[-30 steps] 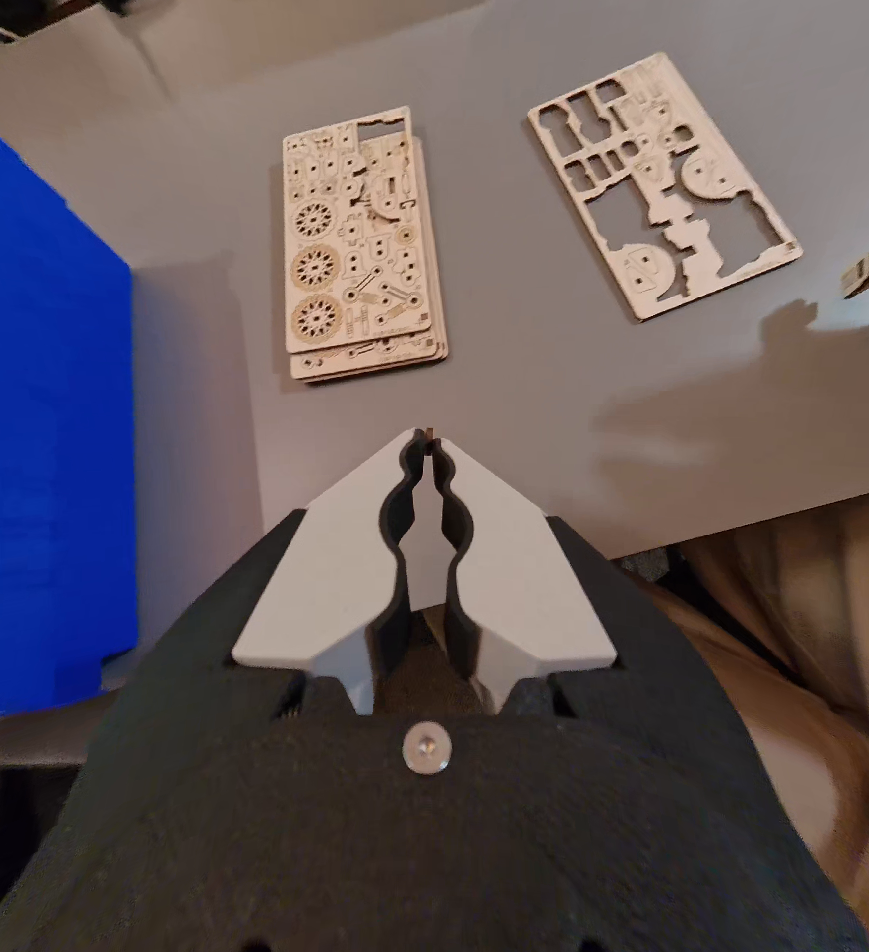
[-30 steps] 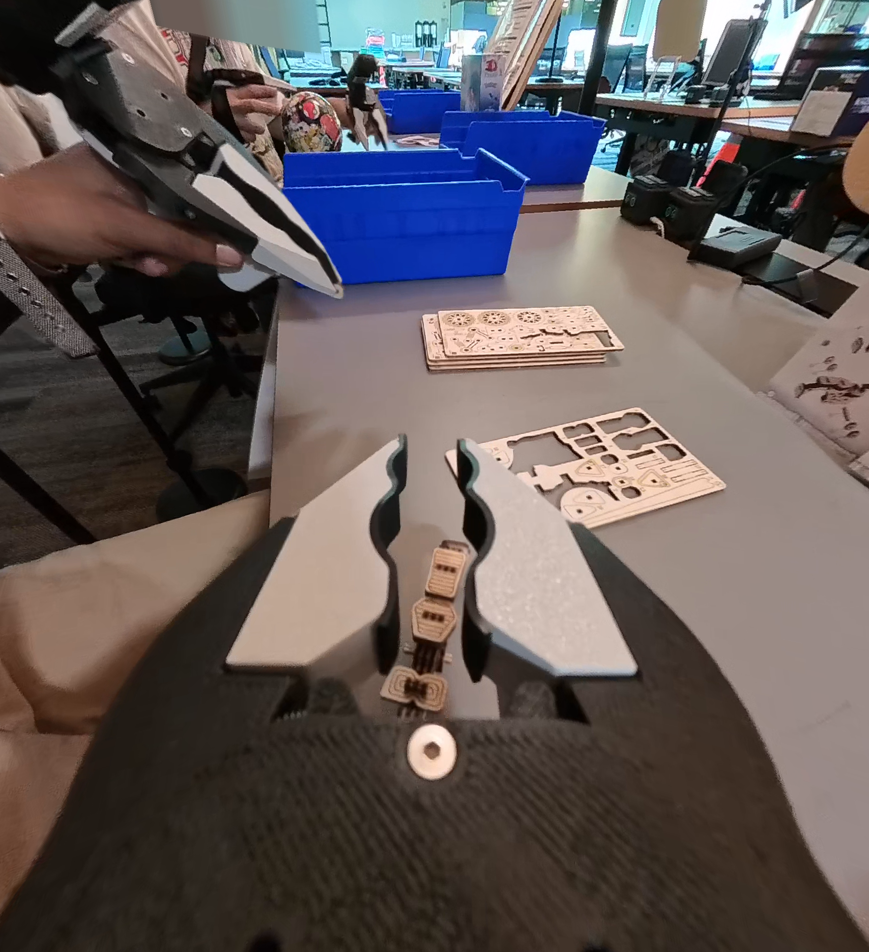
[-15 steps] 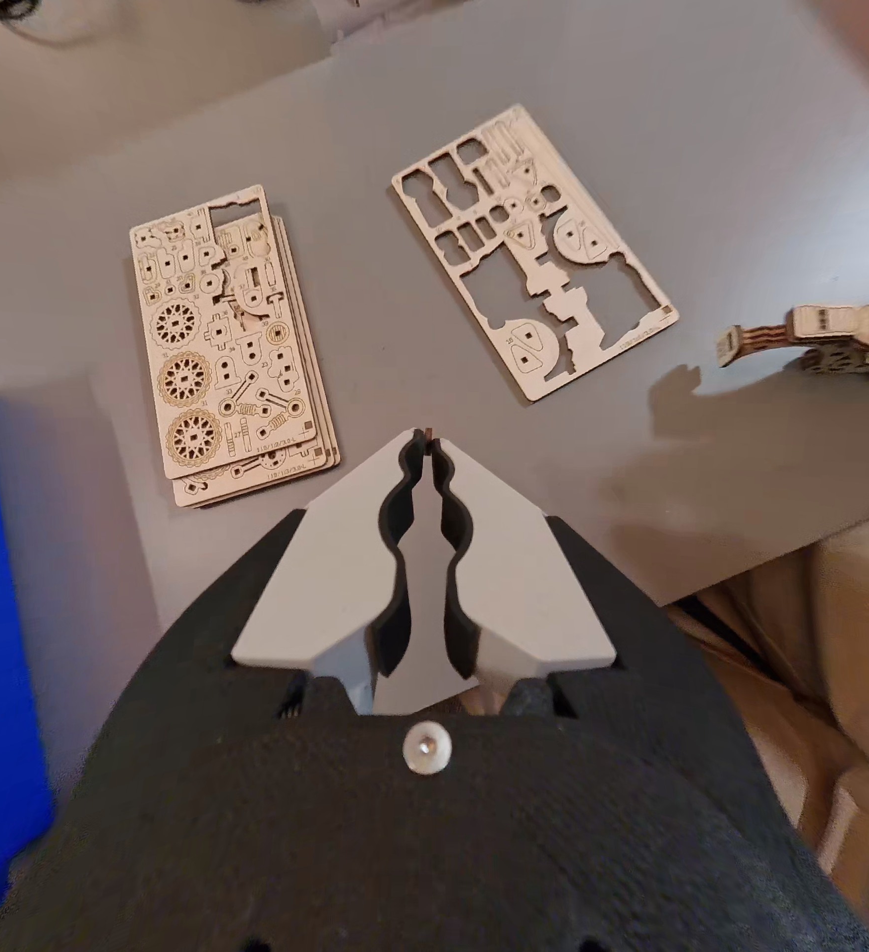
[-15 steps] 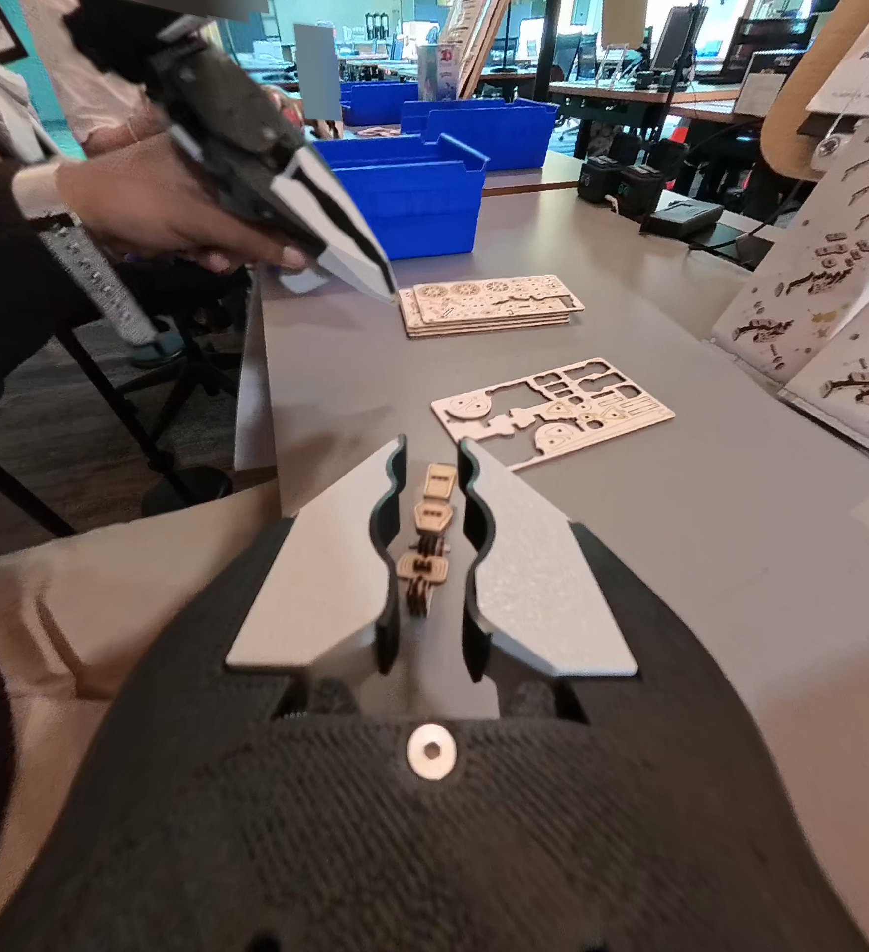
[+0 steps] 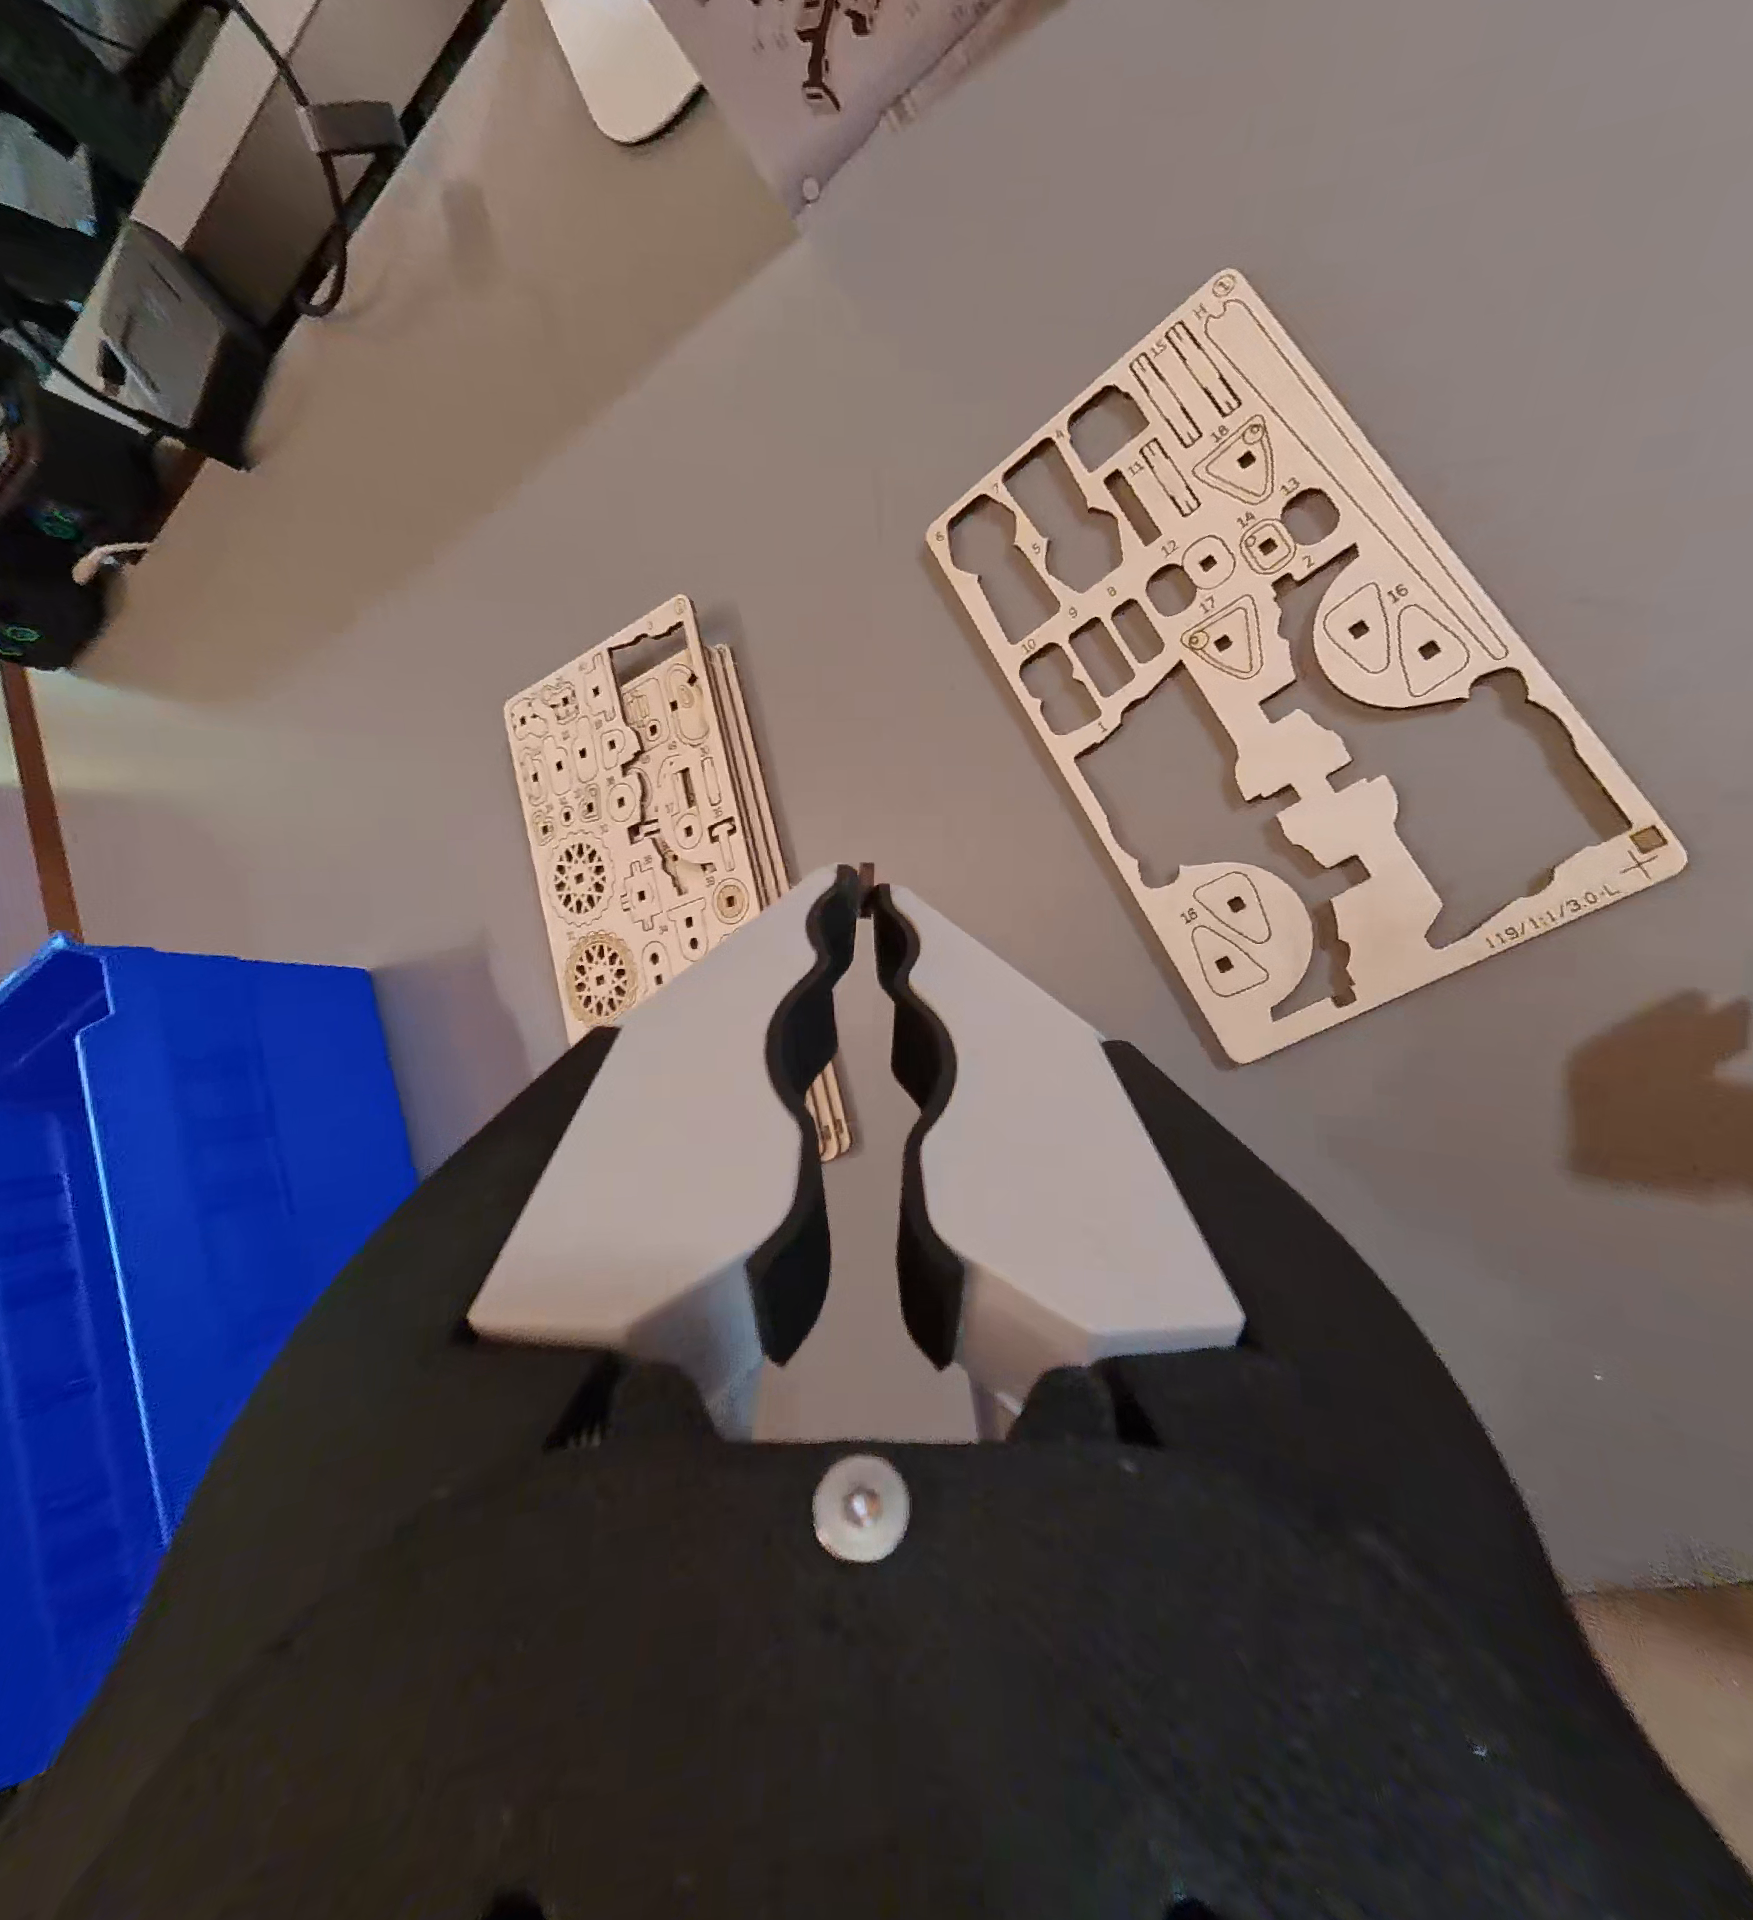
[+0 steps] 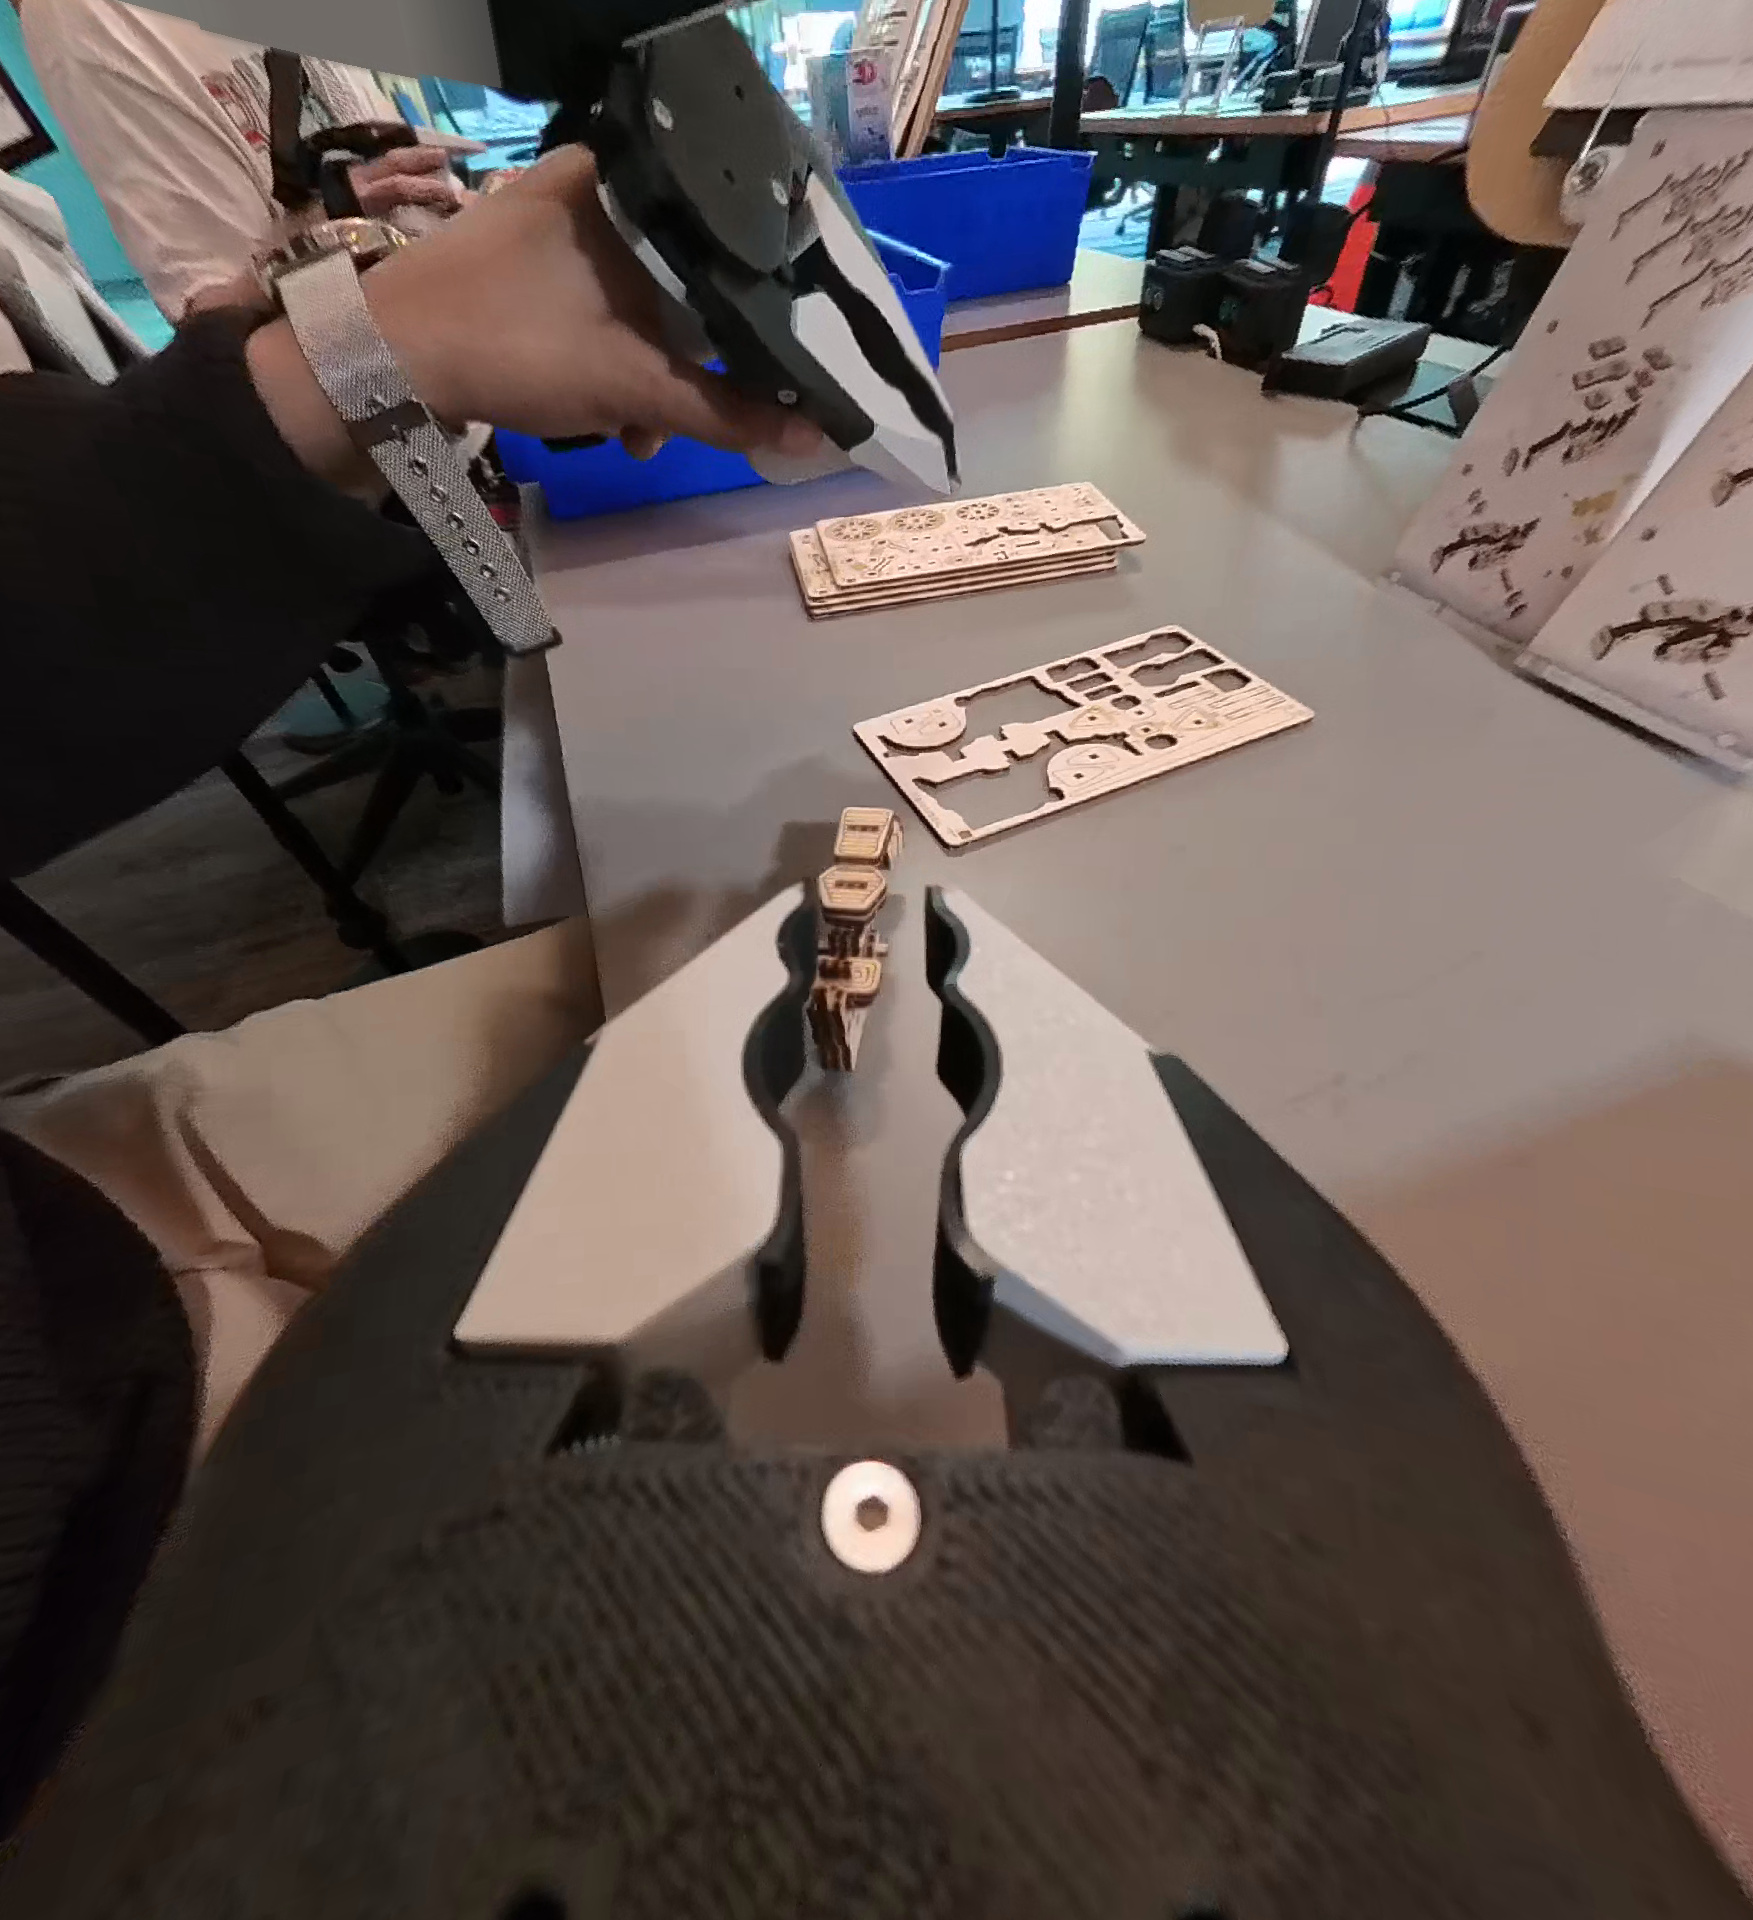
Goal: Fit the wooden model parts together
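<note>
The part-built wooden model (image 6: 856, 914) is judged light, thin and brittle: laser-cut plywood pieces slotted together, likely to snap at the narrow joints if squeezed across the flat faces. A hold on the thicker stacked middle, across the edges, is judged safest. It is seen as a short chain of pale, lozenge-shaped plates with dark burnt slots, standing on edge on the grey counter (image 6: 1371, 1039) near the front edge.

The right tool (image 6: 867, 904) is set low over the counter with its jaws apart; the model lies between them, close to the left jaw. Whether that jaw touches it cannot be told.

The left tool (image 5: 859, 891) is held above the counter, pointing down over the near end of a stack of uncut part sheets (image 5: 643, 821). Its tips are all but together, and a small dark sliver is seen pinched at the very end; what the sliver is cannot be told. In the right wrist view the same tool (image 6: 939, 457) is seen gripped by a hand (image 6: 539, 301) just above the stack (image 6: 955, 545).

A single sheet with most parts removed (image 5: 1298, 665) lies right of the stack, between it and the model. A blue bin (image 5: 124, 1299) stands to the far left.
</note>
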Demonstrator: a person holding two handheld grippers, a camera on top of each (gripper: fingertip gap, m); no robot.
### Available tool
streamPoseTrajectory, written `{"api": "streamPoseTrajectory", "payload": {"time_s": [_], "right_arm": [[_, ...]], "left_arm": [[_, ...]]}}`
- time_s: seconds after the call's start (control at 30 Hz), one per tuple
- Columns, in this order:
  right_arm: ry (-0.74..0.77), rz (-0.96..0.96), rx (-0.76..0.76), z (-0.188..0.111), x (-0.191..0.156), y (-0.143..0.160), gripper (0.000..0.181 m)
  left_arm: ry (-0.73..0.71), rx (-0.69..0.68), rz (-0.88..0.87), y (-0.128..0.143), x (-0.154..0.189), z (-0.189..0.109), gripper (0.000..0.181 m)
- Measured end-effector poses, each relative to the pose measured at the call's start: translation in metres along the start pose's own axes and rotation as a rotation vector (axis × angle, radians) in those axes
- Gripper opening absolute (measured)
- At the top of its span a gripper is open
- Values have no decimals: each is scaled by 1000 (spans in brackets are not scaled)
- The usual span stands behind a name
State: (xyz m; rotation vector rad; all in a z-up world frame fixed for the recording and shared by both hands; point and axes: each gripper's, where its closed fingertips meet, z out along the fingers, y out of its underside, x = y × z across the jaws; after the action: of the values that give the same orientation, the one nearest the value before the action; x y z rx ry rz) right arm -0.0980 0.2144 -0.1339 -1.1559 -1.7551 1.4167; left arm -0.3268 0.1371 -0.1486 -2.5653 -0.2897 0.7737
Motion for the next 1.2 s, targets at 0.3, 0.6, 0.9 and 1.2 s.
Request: {"api": "streamPoseTrajectory", "payload": {"time_s": [0.3,0.6,0.9,1.2], "right_arm": [[-9,22,-48,11,0,14,21],[-9,-4,-30,5,-2,6,22],[-47,18,-20,1,-9,-4,32],[-240,-242,65,39,-60,-66,61]], "left_arm": [[-18,77,30,-8,5,0,1],[-6,146,38,-21,13,-17,1],[19,224,10,-31,25,-14,1],[39,300,-69,-30,31,9,1]]}}
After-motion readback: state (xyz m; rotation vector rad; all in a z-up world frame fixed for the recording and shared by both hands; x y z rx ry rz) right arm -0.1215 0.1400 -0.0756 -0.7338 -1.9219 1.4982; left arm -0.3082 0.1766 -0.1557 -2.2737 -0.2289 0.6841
